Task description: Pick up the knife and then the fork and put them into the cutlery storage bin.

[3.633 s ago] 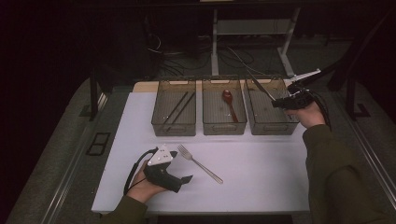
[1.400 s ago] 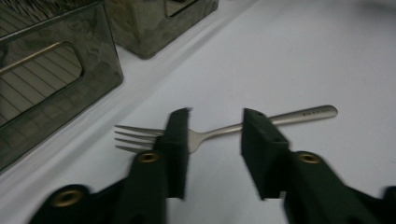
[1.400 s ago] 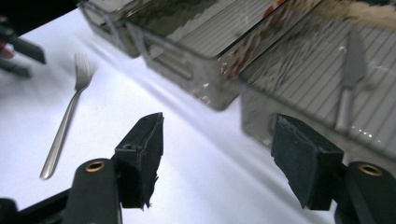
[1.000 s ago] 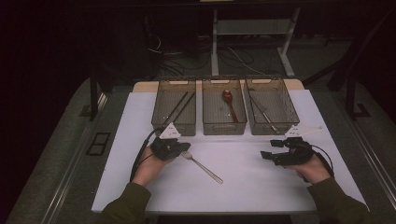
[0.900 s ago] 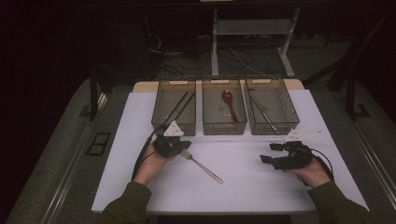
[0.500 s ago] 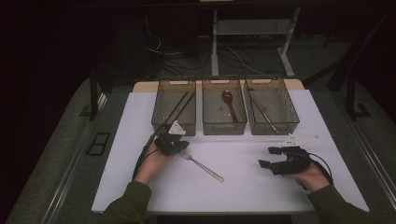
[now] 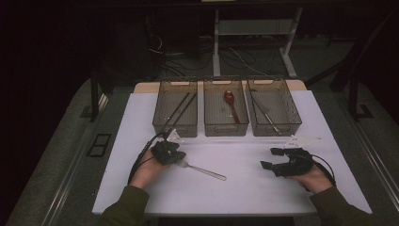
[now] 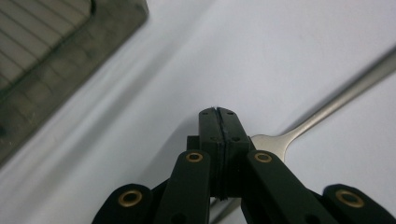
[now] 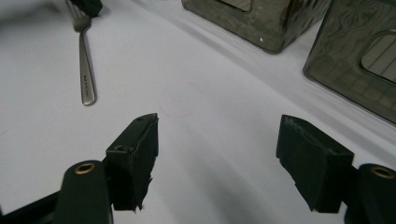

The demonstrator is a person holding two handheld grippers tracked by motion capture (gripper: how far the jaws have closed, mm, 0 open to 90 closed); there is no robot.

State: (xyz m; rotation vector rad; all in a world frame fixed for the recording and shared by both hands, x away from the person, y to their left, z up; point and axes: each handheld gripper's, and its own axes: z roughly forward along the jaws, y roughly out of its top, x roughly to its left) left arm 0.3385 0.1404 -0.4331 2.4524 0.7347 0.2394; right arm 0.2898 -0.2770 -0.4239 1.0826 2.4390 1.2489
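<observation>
Fork (image 7: pixel 203 170) lies mid-table, well apart from every table (image 7: pixel 244 197) edge.

The fork (image 7: pixel 203 170) at lower centre is smooth, shiny metal. The table top (image 7: pixel 244 188) looks like matt white board. The three bins (image 7: pixel 227 128) above are smoky, see-through ribbed plastic. The right gripper (image 9: pixel 217 154) has matt black pads, rough-edged.
</observation>
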